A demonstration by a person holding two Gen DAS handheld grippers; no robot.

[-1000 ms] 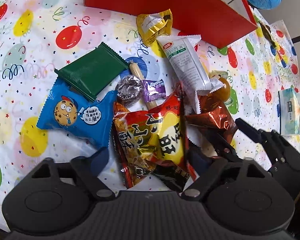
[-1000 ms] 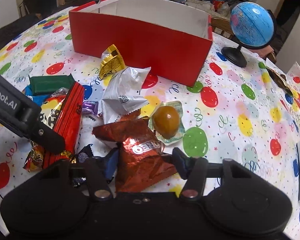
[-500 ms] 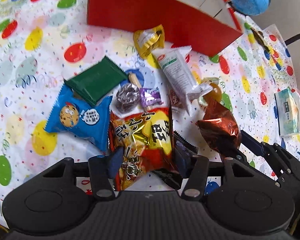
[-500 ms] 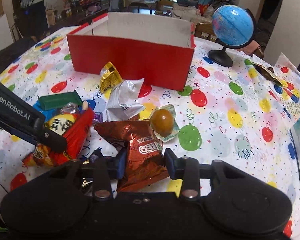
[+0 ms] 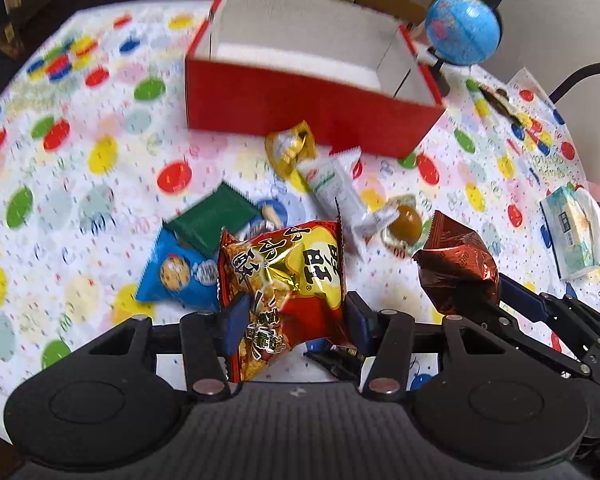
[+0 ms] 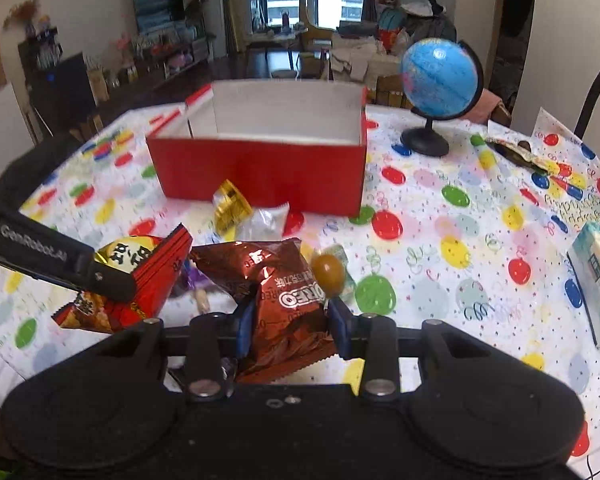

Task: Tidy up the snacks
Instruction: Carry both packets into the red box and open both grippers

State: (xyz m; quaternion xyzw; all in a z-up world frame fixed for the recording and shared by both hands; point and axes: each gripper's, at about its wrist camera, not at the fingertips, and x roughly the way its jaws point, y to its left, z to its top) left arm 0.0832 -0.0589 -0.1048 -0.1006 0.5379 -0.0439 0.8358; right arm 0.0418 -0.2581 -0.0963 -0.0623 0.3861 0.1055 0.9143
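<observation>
The left hand-held gripper (image 5: 294,318) squeezes a red and yellow snack bag (image 5: 284,276). The right hand-held gripper (image 6: 290,320) squeezes a brown cookie bag (image 6: 288,300). More snacks lie on the surface (image 5: 100,208) before the red box (image 5: 300,108).

Left gripper (image 5: 294,318): pitched steeply down, both blue pads pressed into the sides of the red-and-yellow snack bag (image 5: 284,280), bag clamped and clear of the table. Jaws closing slightly. Its black finger shows at the left of the right wrist view.

Right gripper (image 6: 290,320): angled down less steeply, pads squeezing the brown Oreo pack (image 6: 288,308) from both sides, pack crumpled between them, held off the table. It sits just right of the left gripper, near edge of the scene. No hands or sleeves visible.
</observation>
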